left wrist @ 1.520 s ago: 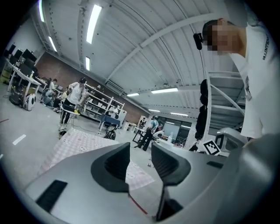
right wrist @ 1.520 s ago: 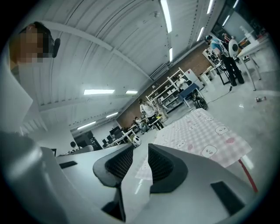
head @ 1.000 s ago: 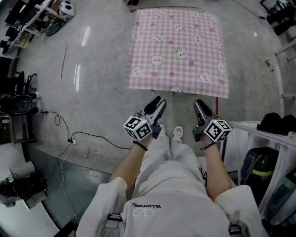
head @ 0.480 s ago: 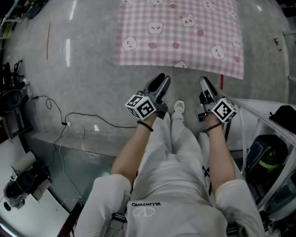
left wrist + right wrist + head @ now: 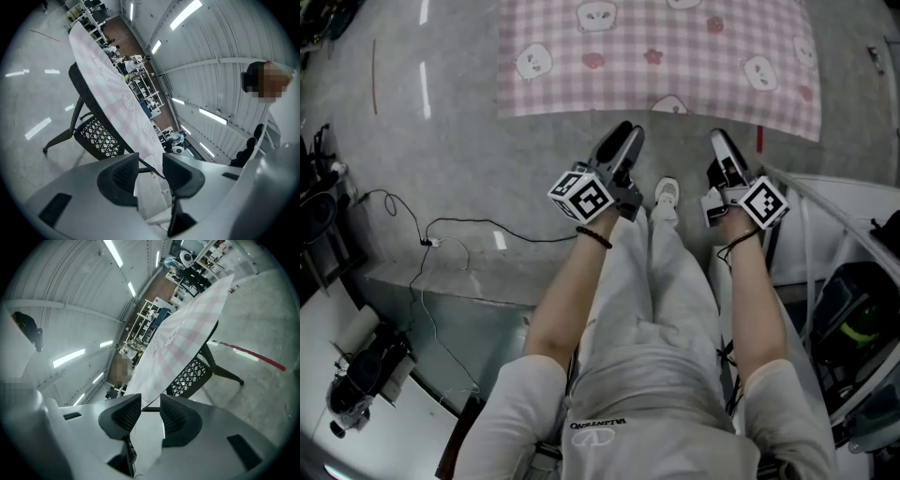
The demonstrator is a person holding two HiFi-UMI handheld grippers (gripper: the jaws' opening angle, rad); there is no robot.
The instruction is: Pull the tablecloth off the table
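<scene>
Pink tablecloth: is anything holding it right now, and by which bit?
Nothing is held. The left hand-held gripper and the right hand-held gripper both have their jaws apart and empty, close to the near edge of the pink checked tablecloth.

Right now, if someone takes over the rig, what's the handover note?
Left gripper: open, empty, just short of the tablecloth's near edge.
Right gripper: open, empty, by the same edge, further right.
Tablecloth: flat on the table, not gripped.
Done: grippers lined up at the edge.
Left: close both on the edge, then pull the cloth off toward you.
</scene>
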